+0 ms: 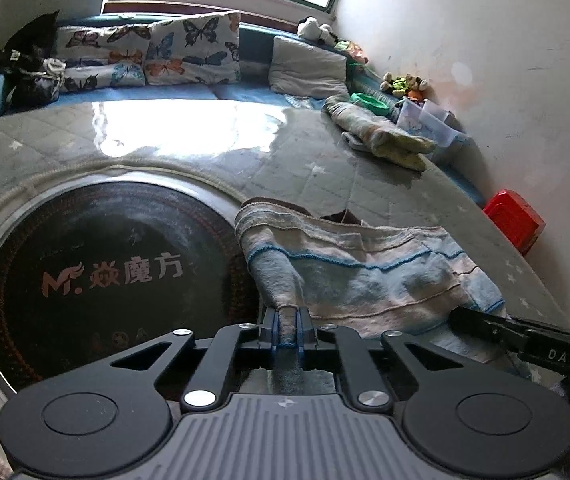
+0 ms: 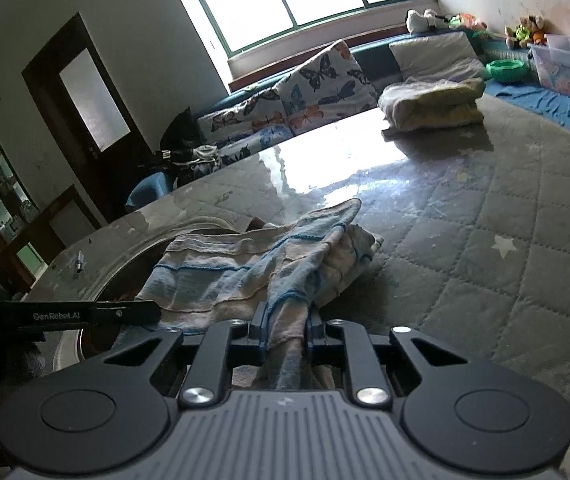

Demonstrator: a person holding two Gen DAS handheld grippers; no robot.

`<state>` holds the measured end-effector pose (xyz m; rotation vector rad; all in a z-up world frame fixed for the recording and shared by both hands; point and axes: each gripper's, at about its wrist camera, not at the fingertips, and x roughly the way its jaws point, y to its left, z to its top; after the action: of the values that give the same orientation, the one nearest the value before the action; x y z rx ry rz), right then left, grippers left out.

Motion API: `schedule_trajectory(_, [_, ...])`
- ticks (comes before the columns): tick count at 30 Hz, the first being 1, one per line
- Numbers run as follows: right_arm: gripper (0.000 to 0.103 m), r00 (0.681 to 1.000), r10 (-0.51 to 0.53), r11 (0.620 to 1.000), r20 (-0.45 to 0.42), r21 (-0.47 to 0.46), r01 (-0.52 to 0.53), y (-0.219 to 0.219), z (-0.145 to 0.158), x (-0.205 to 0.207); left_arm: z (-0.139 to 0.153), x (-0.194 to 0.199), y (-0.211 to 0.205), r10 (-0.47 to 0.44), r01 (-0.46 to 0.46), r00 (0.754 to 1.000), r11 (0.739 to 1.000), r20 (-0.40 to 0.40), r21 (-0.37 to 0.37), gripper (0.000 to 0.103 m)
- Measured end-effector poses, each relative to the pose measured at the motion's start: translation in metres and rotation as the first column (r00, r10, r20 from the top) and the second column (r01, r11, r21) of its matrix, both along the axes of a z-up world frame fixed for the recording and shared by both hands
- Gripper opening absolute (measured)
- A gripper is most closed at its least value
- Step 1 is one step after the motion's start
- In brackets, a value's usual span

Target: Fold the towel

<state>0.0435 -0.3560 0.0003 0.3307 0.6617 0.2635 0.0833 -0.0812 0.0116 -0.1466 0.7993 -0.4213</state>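
A pale blue and cream striped towel [image 1: 369, 276] lies rumpled on the quilted grey table cover, partly over the dark round cooktop [image 1: 117, 268]. My left gripper [image 1: 287, 326] is shut on a pinched near corner of the towel. In the right wrist view the same towel [image 2: 253, 264] is bunched up, and my right gripper [image 2: 285, 328] is shut on another near corner. The right gripper's black body [image 1: 525, 340] enters the left wrist view from the right. The left gripper's body [image 2: 65, 314] crosses the right wrist view at the left.
A second folded towel [image 1: 381, 136] [image 2: 433, 104] lies at the table's far side. Beyond it stand a bench with butterfly cushions [image 1: 189, 48], a green bowl [image 2: 505, 68], clear plastic boxes [image 2: 561, 60] and soft toys. A red box [image 1: 515, 220] sits by the wall.
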Motion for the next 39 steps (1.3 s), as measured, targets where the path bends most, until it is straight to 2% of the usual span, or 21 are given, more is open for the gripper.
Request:
schedule_trajectory(11, [0.015,0.996,-0.018,0.998,0.09,-0.051,0.023,-0.007,0.033,-0.027,0.027,-0.015,-0.016,-0.037,0.037,0.997,0.999,0.07,-0.005,0.009])
schedule_trajectory(27, [0.015,0.98,-0.054,0.991,0.192,-0.113,0.077,-0.025,0.079,-0.04,0.064,-0.014,-0.053,-0.069,0.068,0.985,0.998,0.16,0.012,0.009])
schedule_trajectory(39, [0.015,0.977,-0.076,0.987,0.199,-0.123,0.102,-0.036,0.082,-0.037,0.066,-0.007,-0.074,-0.061,0.054,0.982,0.998,0.18,0.04,0.009])
